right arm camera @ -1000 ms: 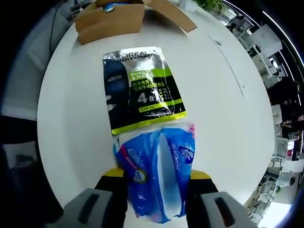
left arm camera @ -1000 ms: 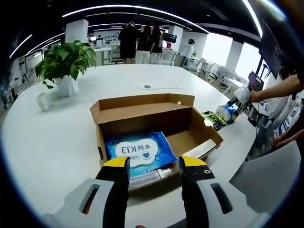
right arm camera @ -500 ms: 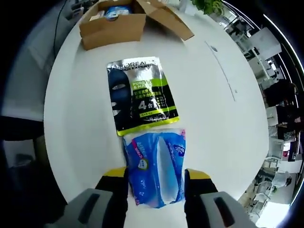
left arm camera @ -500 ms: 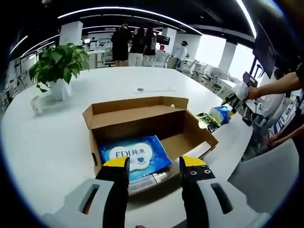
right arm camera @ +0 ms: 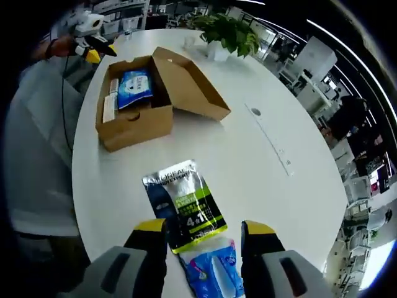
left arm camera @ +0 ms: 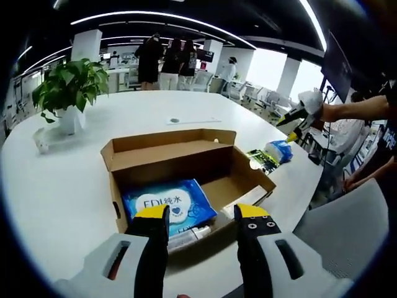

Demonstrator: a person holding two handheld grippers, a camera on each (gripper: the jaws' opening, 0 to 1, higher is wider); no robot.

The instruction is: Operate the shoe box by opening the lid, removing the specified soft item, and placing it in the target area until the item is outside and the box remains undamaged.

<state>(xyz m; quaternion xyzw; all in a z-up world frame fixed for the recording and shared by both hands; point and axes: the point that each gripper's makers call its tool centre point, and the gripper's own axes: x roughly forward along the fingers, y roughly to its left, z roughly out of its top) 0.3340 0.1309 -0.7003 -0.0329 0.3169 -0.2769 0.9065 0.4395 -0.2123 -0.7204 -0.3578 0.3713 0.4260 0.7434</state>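
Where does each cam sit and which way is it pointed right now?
Left gripper view: rides the left hand-held gripper, low at the table edge, looking across the open shoe box and its blue wipes pack; the person's forearm shows at the right.
Right gripper view: rides the right hand-held gripper, raised, looking down at the face-mask sachet and blue tissue pack; the person's torso shows on the left.
Shared: box, wipes pack, potted plant, white table.

1. box (left arm camera: 186, 162) stands open on top; its raised lid (right arm camera: 189, 84) walls off the far side.
2. wipes pack (left arm camera: 167, 206) and a tube (left arm camera: 189, 235) fill the box's near-left floor; the right floor is bare.
3. worktop (right arm camera: 260, 161) beside the box is bare; mask sachet (right arm camera: 184, 205) and blue pack (right arm camera: 214, 273) lie just before the right tongs (right arm camera: 203, 239).
4. plant (left arm camera: 65, 87) stands well apart.
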